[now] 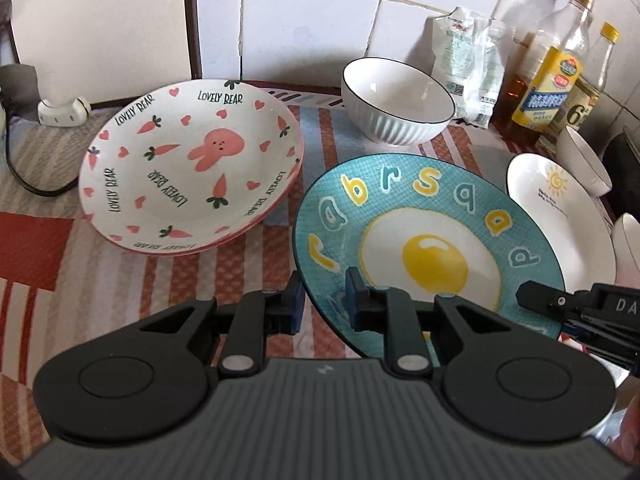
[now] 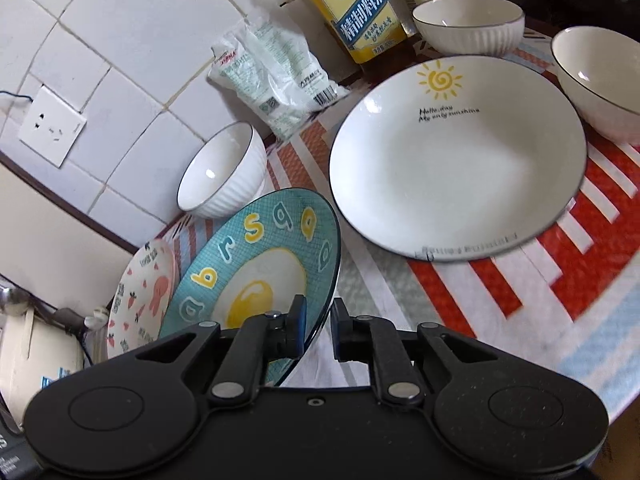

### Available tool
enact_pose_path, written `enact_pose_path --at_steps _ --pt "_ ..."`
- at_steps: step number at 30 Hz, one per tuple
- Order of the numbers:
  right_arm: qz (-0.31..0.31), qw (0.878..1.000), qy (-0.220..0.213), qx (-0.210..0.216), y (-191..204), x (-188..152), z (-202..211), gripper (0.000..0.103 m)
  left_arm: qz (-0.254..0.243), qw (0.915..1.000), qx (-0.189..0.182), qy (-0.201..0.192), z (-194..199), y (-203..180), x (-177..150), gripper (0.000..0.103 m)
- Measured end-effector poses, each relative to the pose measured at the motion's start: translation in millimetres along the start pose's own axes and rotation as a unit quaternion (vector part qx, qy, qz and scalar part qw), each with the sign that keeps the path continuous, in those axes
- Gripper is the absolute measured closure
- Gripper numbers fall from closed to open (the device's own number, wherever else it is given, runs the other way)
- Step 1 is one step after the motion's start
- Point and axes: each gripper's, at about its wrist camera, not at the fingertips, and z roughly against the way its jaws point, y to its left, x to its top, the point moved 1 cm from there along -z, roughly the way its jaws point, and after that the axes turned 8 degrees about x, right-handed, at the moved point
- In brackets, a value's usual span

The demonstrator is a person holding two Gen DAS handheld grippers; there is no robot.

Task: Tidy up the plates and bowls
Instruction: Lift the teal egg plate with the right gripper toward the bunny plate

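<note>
Wall socket (image 2: pixel 51 131) – right view only; egg plate (image 1: pixel 420 240) tilted.

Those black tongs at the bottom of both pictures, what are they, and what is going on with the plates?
They are hand-held tongs, one per hand, each carrying a camera looking along its fingers. One picture comes from the left tongs, the other from the right tongs. Both straddle the rim of the tilted blue egg plate, one on each side; whether they pinch it is unclear. On the striped cloth sit a rabbit plate, a sun plate and white bowls.
</note>
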Motion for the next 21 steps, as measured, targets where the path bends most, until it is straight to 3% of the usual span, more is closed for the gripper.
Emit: enact_pose_path --at_steps 13,21 --pt "0.001 0.999 0.015 0.032 3 -35 33 0.084 -0.054 0.9984 -0.014 0.007 40 18 -24 0.084" --pt "0.018 0.999 0.025 0.026 4 -58 36 0.084 -0.069 0.9974 -0.021 0.008 43 27 -42 0.084"
